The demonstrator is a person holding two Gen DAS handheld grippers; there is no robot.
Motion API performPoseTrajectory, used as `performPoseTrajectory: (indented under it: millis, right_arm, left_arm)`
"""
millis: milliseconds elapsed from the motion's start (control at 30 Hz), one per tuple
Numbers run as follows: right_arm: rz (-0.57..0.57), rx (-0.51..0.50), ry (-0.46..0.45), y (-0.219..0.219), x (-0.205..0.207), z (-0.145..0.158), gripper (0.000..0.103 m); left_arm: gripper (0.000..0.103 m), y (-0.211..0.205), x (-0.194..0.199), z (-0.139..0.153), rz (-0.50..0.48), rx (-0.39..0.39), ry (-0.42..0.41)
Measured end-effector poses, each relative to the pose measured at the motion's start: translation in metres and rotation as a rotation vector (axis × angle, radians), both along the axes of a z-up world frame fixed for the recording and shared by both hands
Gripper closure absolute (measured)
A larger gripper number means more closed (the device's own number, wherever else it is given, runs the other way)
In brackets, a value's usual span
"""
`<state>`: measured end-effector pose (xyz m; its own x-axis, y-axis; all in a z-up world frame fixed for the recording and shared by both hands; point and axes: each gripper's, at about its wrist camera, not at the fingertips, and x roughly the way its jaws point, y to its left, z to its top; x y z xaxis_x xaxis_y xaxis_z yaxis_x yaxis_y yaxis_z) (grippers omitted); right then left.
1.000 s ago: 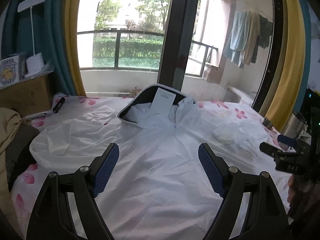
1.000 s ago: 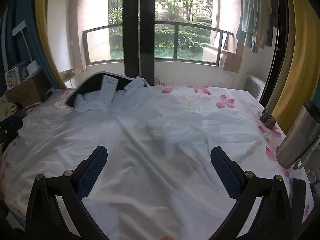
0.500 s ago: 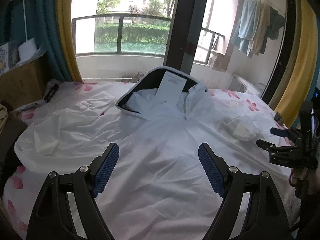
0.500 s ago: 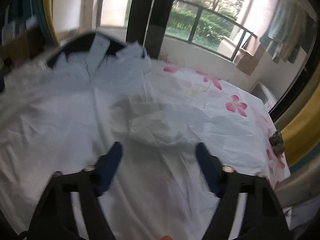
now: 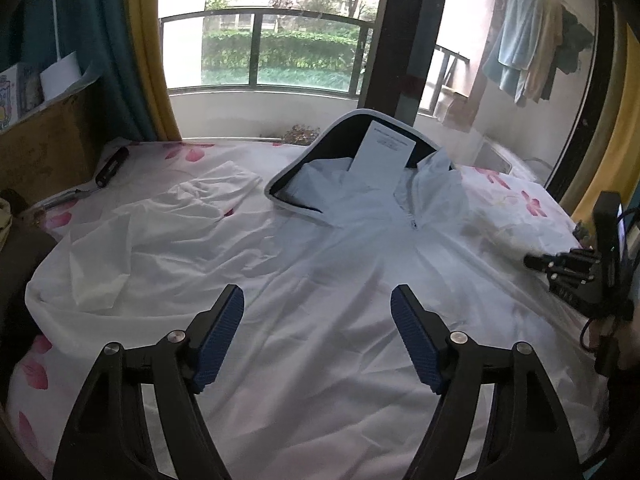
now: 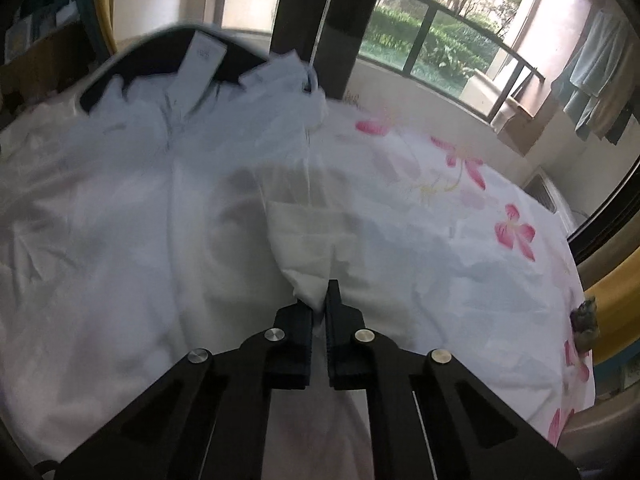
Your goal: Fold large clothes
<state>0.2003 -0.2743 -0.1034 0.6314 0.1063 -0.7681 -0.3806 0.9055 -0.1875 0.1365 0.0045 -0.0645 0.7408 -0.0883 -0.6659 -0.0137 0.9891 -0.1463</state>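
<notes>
Garment: a large white jacket (image 5: 320,280) lies spread front-up on the flowered bedsheet (image 6: 500,208), its zip running toward the collar.
Collar end: the hood (image 5: 344,136), dark-lined with a white card tucked in it, lies at the jacket's far end, nearest the window.
Sleeves: one sleeve (image 5: 132,240) lies crumpled off the jacket's left side; the other sleeve's cuff (image 6: 308,256) lies just off its right side.
Right tongs: the right gripper (image 6: 319,308) has its jaws pinched together on the edge of that cuff; the cloth bunches between the tips.
Left tongs: the left gripper (image 5: 318,332) hovers over the jacket's lower front, jaws wide and just beginning to close, with nothing between them.
Step in hand: by my reading, the first fold, taking the right sleeve in.
Next move: probably lift the cuff and carry it across onto the jacket's chest, while the left tongs pin or pinch the body so it does not drag.
</notes>
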Motion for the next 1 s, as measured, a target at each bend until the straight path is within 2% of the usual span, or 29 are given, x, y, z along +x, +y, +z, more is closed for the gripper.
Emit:
performPoseTrajectory:
  millis: [200, 467, 667, 1000]
  right_arm:
    - [0.027, 0.053, -0.071, 0.028, -0.004, 0.035, 0.099]
    - [0.118, 0.107, -0.112, 0.085, -0.013, 0.063, 0.099]
    - [0.19, 0.146, -0.11, 0.132, -0.026, 0.071, 0.099]
    - [0.28, 0.173, -0.055, 0.2, -0.034, 0.059, 0.099]
  left_arm:
    - [0.025, 0.014, -0.005, 0.002, -0.01, -0.009, -0.011]
    - [0.025, 0.048, -0.019, 0.012, 0.004, -0.008, -0.056]
    - [0.025, 0.077, -0.029, 0.016, 0.033, -0.027, -0.082]
    - [0.025, 0.12, -0.041, 0.017, 0.073, -0.046, -0.097]
